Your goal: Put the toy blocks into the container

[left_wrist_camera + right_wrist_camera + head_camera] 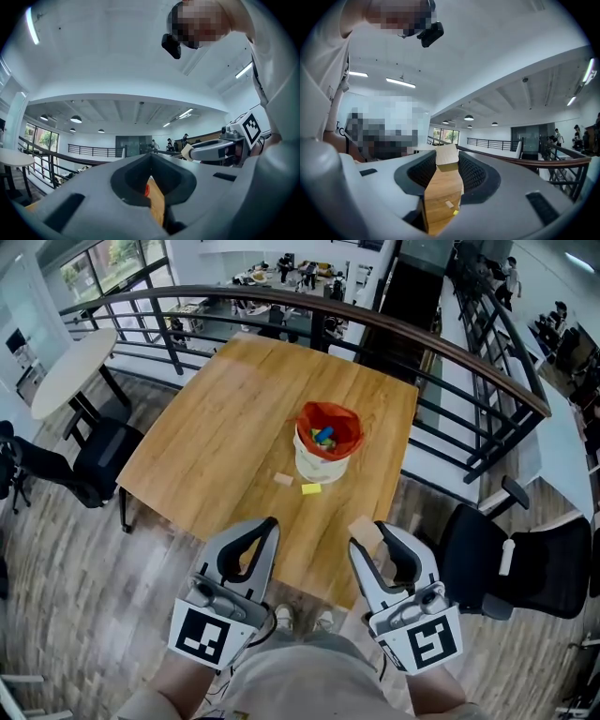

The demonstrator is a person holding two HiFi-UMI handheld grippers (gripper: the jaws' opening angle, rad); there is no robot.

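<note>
- The left gripper (151, 157) has its jaws meeting at the tips, with nothing gripped.
- Through its gap show the wooden table (157, 204) and a red sliver of the container (146, 190).
- To its right, the right gripper (193, 153) carries a pale block (186, 151).

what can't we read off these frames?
- Block count in the container: head view, too small; the red liner covers most.
- Table in the left gripper view: the left gripper's own shut jaws leave only a sliver.
- Container in the right gripper view: behind the tan block in the right gripper and its jaws.
- Table's near edge, head view: behind both grippers.
</note>
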